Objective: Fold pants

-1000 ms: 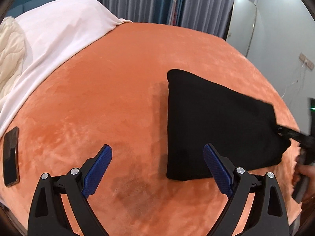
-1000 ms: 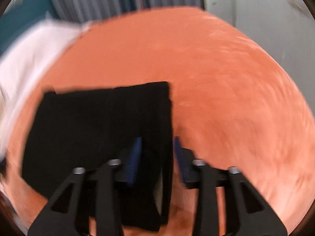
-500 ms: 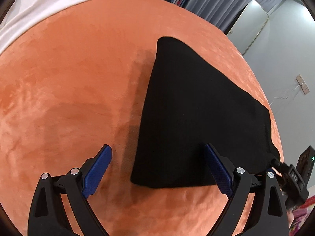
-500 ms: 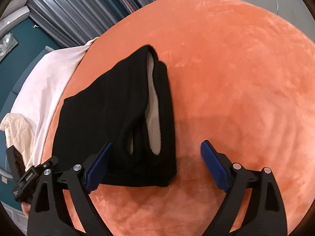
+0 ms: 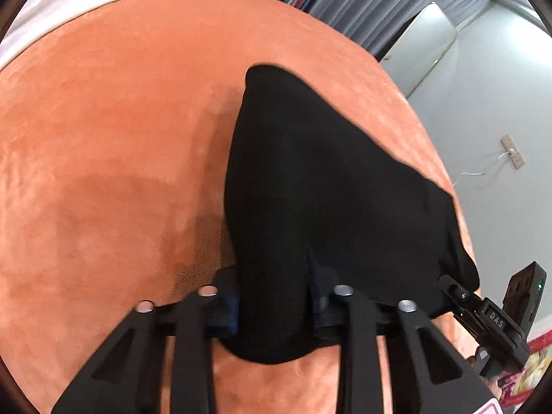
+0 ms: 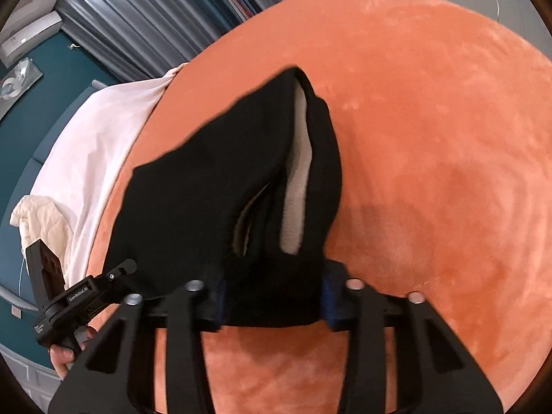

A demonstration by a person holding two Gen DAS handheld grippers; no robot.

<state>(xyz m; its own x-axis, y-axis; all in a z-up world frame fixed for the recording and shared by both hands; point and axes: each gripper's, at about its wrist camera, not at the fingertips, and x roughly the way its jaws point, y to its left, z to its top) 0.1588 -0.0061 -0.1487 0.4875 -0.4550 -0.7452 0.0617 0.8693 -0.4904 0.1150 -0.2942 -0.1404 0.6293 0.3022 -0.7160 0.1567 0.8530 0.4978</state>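
We have the black pants (image 5: pixel 310 189) lying part-folded on the orange bed (image 5: pixel 120 138), a thick bundle running away from us toward the curtains. Our left gripper (image 5: pixel 274 305) is closing on the near left corner, cloth bunched between its jaws; our right gripper (image 6: pixel 272 302) is closing on the near right corner, where the pale lining (image 6: pixel 296 186) shows at an open layer. Both pairs of jaws stand narrow with fabric between them. The long axis of the bundle points straight off from both grippers, so the near edge spans them and neither hand is the closer one. We judge the coming move a lift and carry forward. Open bedspread lies beyond and right; the white sheet (image 6: pixel 100 138) bounds the left side.
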